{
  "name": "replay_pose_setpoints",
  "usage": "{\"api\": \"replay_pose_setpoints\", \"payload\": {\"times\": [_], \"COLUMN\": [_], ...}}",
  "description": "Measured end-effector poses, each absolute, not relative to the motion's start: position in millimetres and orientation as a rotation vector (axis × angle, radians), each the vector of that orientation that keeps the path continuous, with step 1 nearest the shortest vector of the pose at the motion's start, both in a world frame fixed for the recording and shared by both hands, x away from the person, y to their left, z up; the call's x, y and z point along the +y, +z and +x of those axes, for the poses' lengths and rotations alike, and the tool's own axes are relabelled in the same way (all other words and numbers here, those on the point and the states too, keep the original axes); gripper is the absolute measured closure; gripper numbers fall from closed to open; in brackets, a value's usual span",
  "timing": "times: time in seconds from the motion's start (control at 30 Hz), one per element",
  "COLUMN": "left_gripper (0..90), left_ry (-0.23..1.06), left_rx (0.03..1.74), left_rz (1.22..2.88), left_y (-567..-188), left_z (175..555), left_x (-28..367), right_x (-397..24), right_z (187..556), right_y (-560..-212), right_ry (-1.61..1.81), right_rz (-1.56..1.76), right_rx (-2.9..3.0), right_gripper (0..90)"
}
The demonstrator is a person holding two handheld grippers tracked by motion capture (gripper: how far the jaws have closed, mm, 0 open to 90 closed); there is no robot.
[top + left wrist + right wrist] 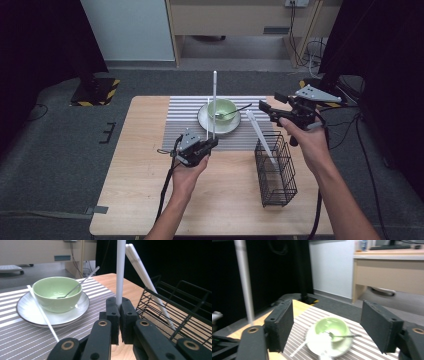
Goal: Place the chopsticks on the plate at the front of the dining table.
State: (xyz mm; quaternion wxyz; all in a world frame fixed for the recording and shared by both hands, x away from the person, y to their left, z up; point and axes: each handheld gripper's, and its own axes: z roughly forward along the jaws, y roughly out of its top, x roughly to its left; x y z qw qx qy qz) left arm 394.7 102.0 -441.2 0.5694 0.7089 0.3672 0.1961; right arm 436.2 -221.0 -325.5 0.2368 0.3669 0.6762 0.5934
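With the left gripper (119, 322) clamped on an upright white plastic chopstick (120, 270), the spread-jawed, empty right gripper (327, 331) should approach the thin white stick (43, 312) lying on the white plate (27, 315) slowly, jaws straddling it squarely before closing.

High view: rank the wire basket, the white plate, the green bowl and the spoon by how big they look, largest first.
1. Wire basket, though it sits nearer the camera than the rest.
2. White plate.
3. Green bowl, standing on the plate.
4. Spoon, a thin strip resting in the bowl.
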Motion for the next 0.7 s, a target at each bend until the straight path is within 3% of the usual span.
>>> {"api": "replay_pose_setpoints", "payload": {"times": [0.7], "left_gripper": [86.5], "left_ry": [0.497], "left_rx": [0.925], "left_rz": [1.668], "left_y": [-445], "left_z": [405], "left_x": [107], "right_x": [-315], "right_z": [456], "right_y": [-416], "right_ry": [1.442], "right_rz": [1.343], "right_rx": [1.672], "right_gripper": [19.0]}}
